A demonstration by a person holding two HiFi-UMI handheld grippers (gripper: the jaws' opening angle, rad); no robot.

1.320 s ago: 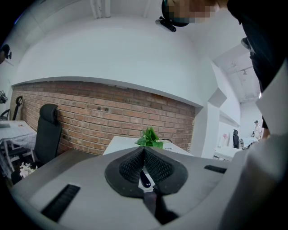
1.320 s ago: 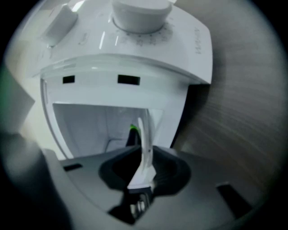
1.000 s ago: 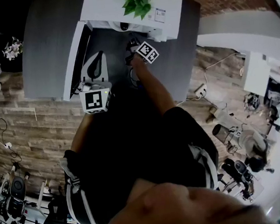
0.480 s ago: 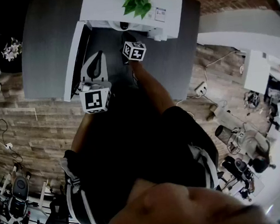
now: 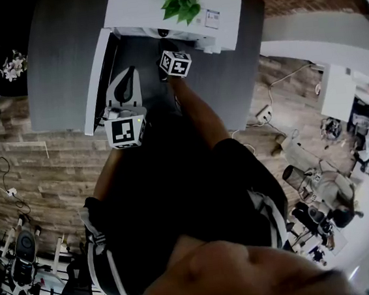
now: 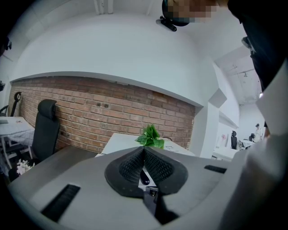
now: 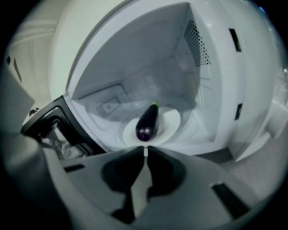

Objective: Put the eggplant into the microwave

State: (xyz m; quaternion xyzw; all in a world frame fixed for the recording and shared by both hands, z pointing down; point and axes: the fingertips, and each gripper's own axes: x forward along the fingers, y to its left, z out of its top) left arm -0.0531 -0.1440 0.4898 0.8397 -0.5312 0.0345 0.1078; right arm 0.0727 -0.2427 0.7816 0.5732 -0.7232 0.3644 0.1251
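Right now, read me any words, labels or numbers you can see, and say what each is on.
No text is readable.
Sticker on top of the microwave: print too small.
Label on the microwave's inner back wall: blurred.
Marker cubes: square patterns only, no letters.

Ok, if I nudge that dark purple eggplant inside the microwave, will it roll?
Probably: the glossy dark purple eggplant is rounded and lies on its side on the round white plate, so a sideways push could roll it. Its shiny skin looks slippery.
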